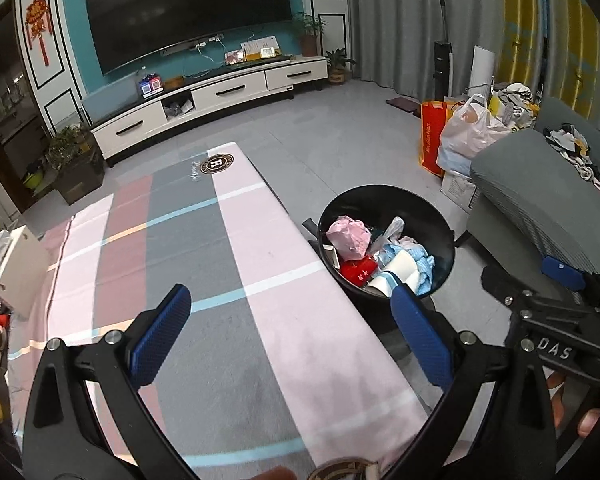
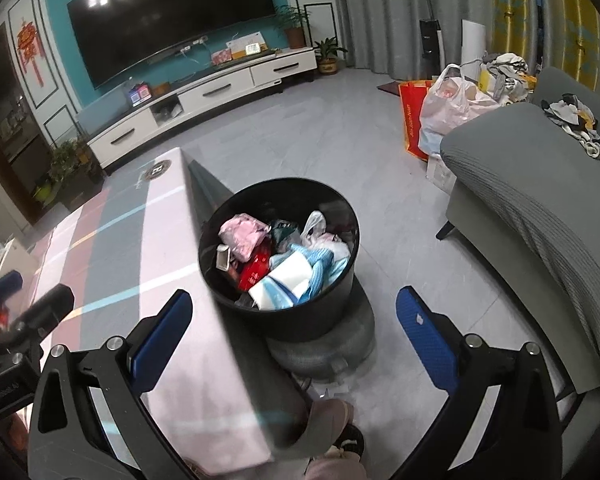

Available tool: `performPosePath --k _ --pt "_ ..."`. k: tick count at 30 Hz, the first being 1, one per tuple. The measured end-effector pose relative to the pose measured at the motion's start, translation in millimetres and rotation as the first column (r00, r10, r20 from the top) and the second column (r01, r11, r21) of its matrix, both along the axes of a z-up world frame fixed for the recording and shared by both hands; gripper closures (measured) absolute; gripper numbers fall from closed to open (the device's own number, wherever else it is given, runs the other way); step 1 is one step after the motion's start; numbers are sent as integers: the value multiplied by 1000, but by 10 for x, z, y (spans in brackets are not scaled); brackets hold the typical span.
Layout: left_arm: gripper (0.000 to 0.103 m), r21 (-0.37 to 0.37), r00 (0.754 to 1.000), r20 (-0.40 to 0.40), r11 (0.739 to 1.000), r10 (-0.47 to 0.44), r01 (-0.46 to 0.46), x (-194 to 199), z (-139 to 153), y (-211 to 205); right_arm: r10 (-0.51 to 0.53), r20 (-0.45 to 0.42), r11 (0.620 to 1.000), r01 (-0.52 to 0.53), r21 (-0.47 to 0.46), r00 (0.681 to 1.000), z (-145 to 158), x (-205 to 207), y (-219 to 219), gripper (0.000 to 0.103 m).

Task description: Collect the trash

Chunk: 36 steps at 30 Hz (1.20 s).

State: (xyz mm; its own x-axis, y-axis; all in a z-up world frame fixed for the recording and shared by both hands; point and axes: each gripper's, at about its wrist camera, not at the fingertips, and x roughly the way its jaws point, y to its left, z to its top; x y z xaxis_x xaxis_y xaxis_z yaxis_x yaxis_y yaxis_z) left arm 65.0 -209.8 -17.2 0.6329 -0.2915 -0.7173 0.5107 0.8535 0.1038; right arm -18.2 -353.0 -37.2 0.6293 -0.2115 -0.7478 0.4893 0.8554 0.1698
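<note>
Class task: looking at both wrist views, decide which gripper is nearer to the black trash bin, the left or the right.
Right. The right gripper hangs open just short of the black trash bin, almost over it. The left gripper is open over the striped tablecloth, the bin off to its right.

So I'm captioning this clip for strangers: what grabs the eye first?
The black bin, heaped with wrappers, bags and a paper cup, standing on the floor beside the table with the striped cloth. Behind it, a big dark television fills the teal wall.
</note>
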Motion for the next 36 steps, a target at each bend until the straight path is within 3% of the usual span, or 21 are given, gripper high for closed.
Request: performPosePath --k 9,16,36 --pt "3 8 997 64 999 31 -31 -180 333 132 16 32 999 -15 -35 999 352 -199 151 3" --pt "3 -15 997 67 999 47 -46 -213 472 196 21 40 995 -17 -101 999 571 -261 253 3" --pt "3 -17 995 60 997 80 -79 -104 455 270 71 13 990 -69 -124 997 531 -44 366 3"
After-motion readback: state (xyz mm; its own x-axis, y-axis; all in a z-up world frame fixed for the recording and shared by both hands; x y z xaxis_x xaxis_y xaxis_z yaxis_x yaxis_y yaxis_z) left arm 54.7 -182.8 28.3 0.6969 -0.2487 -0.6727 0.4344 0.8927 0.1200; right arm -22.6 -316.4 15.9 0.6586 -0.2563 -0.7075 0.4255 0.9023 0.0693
